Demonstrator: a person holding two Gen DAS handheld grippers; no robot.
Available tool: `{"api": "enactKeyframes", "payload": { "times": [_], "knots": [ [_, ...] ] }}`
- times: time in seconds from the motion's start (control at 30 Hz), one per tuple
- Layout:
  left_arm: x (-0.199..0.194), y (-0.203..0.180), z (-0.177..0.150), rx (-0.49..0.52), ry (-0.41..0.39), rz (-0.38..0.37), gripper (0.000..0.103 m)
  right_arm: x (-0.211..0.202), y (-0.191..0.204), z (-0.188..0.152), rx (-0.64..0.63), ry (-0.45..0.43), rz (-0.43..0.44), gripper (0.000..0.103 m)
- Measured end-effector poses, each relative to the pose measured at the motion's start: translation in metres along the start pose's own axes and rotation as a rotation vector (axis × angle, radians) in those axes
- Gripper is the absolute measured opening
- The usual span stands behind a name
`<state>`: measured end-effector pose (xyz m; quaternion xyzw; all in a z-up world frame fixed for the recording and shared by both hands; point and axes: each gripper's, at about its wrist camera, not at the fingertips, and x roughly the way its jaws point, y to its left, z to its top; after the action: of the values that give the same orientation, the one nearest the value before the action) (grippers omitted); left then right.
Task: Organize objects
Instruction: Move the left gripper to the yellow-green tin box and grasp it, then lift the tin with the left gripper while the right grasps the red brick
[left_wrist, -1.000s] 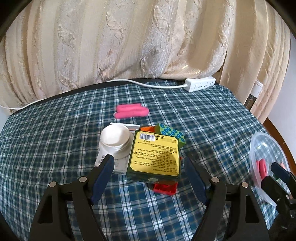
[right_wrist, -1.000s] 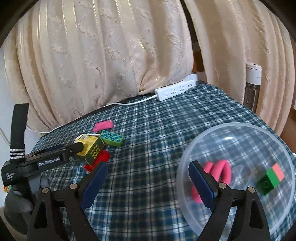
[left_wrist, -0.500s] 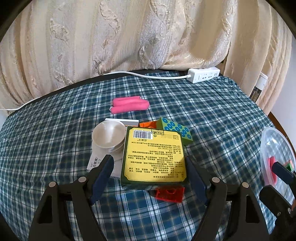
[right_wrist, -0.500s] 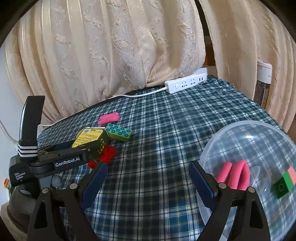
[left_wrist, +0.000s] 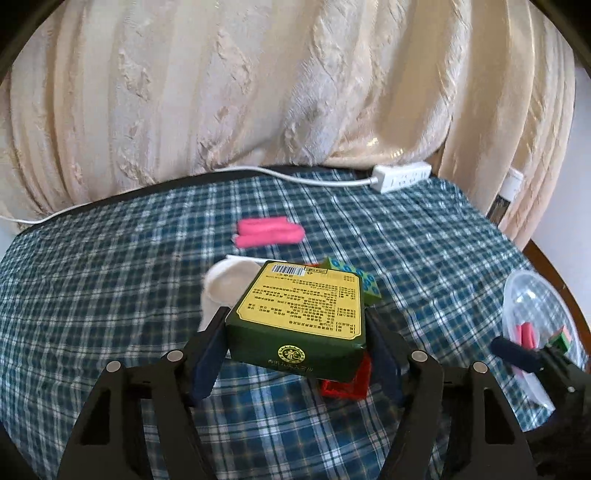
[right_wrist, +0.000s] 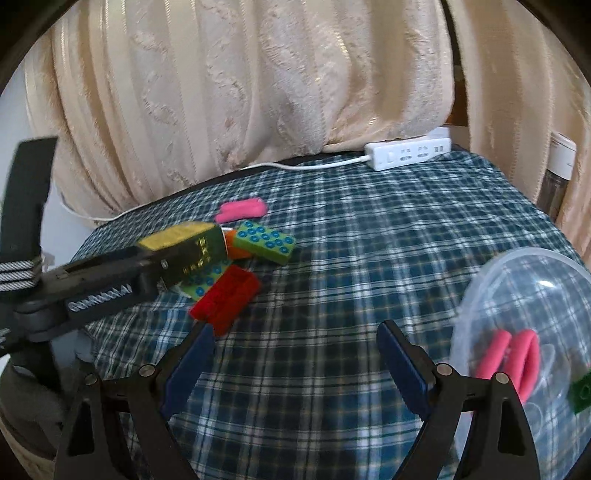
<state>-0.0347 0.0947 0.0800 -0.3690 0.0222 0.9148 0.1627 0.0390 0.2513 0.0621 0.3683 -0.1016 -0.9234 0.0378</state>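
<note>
My left gripper has a dark green box with a yellow label between its closing jaws. The pads press on its sides and its front edge is tipped up off the pile. From the right wrist the box sits at the left gripper's tip, above a red brick and a green studded brick. My right gripper hangs open over bare cloth, with nothing between its fingers. A clear plastic bowl to its right holds pink foam rolls and a green block.
Pink foam pieces lie farther back on the blue plaid tablecloth. A white cup stands left of the box. A white power strip and its cord run along the far edge, before cream curtains. The bowl sits by the table's right edge.
The left jaws have closed in on the green box, and its front has tipped up. The right gripper has shifted left, so the bowl now sits at the right of its view.
</note>
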Motion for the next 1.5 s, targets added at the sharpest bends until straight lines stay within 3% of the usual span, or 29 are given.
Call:
{"api": "enactKeyframes", "payload": {
  "times": [0.47,0.77,0.97,1.1,1.5],
  "knots": [
    [-0.03,0.053,0.007,-0.13,-0.075,0.052,0.071,0.042,0.041,0.011,-0.108,0.105,0.068,0.092],
    [-0.027,0.057,0.006,-0.149,-0.058,0.061,0.071,0.07,0.058,0.016,-0.144,0.161,0.014,0.091],
    [-0.024,0.057,0.005,-0.149,-0.045,0.061,0.071,0.084,0.057,0.016,-0.141,0.197,-0.023,0.069],
    [-0.018,0.056,0.003,-0.151,-0.016,0.044,0.071,0.081,0.05,0.017,-0.137,0.192,-0.055,0.044],
    [-0.016,0.042,-0.001,-0.114,-0.01,0.006,0.071,0.061,0.034,0.015,-0.079,0.148,-0.049,0.034]
  ]
}}
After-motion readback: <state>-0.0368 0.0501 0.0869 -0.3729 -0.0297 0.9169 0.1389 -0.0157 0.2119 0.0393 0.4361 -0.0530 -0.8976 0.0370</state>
